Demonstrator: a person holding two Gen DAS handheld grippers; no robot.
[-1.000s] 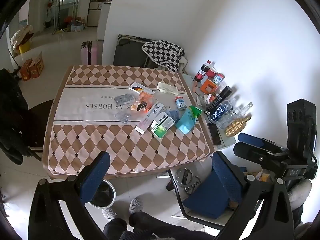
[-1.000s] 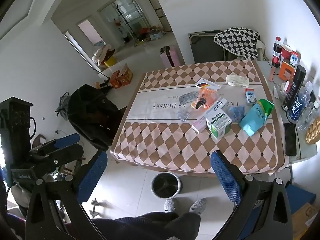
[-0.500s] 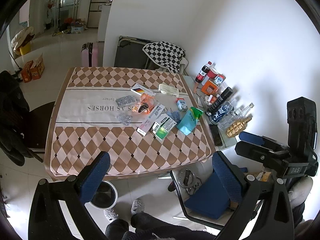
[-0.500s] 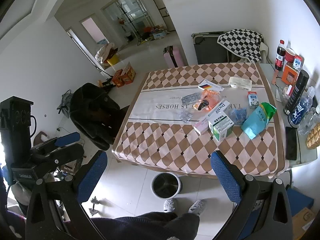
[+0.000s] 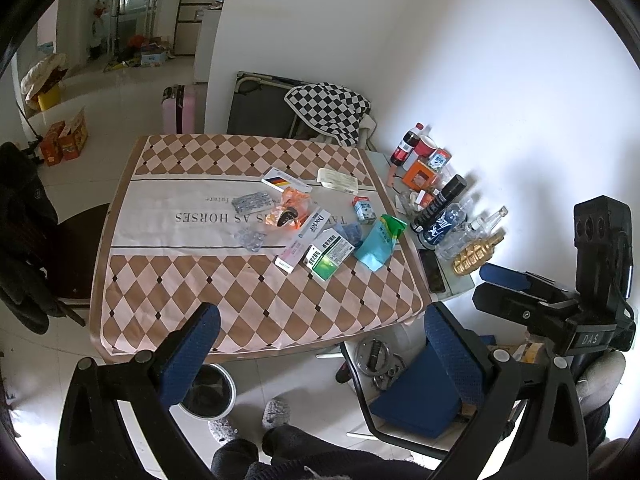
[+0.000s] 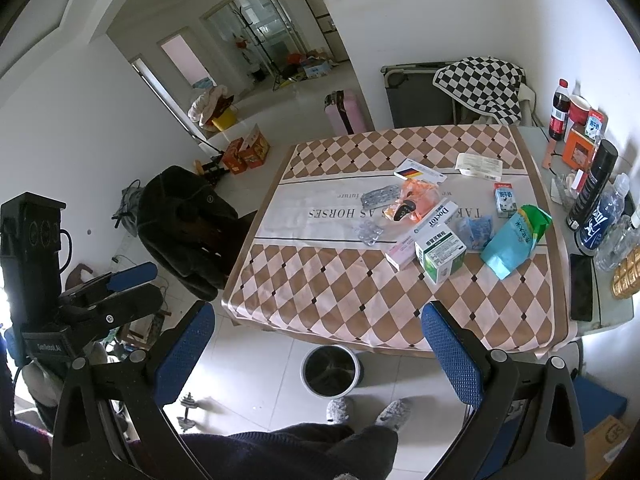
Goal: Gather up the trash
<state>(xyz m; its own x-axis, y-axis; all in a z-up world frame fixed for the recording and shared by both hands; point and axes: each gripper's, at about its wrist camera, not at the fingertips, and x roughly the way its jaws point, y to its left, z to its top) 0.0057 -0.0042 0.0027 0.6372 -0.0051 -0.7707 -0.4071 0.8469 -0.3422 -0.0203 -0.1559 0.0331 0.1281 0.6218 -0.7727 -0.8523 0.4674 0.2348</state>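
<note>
Trash lies in the middle of the checkered table (image 5: 224, 304) (image 6: 340, 292): a green and white box (image 5: 331, 253) (image 6: 440, 252), a long Doctor box (image 5: 306, 238) (image 6: 424, 232), a teal bag (image 5: 378, 242) (image 6: 514, 242), an orange wrapper (image 5: 288, 212) (image 6: 414, 200), blister packs (image 5: 251, 201) (image 6: 378, 197), and a small carton (image 5: 363, 209) (image 6: 505, 199). A round bin (image 5: 208, 390) (image 6: 330, 370) stands on the floor under the near edge. My left gripper (image 5: 320, 352) and right gripper (image 6: 320, 348) are open, empty, held high before the table.
Bottles, cans and a phone (image 6: 581, 286) crowd a side table (image 5: 452, 288) at the right by the wall. A chair with a dark coat (image 6: 188, 224) stands left. A blue stool (image 5: 416, 392) and dumbbell weights (image 5: 376, 360) sit on the floor right of the bin.
Both views have shifted slightly; the table sits a little lower and nearer in view. Both grippers stay open and empty, and nothing on the table has moved.
</note>
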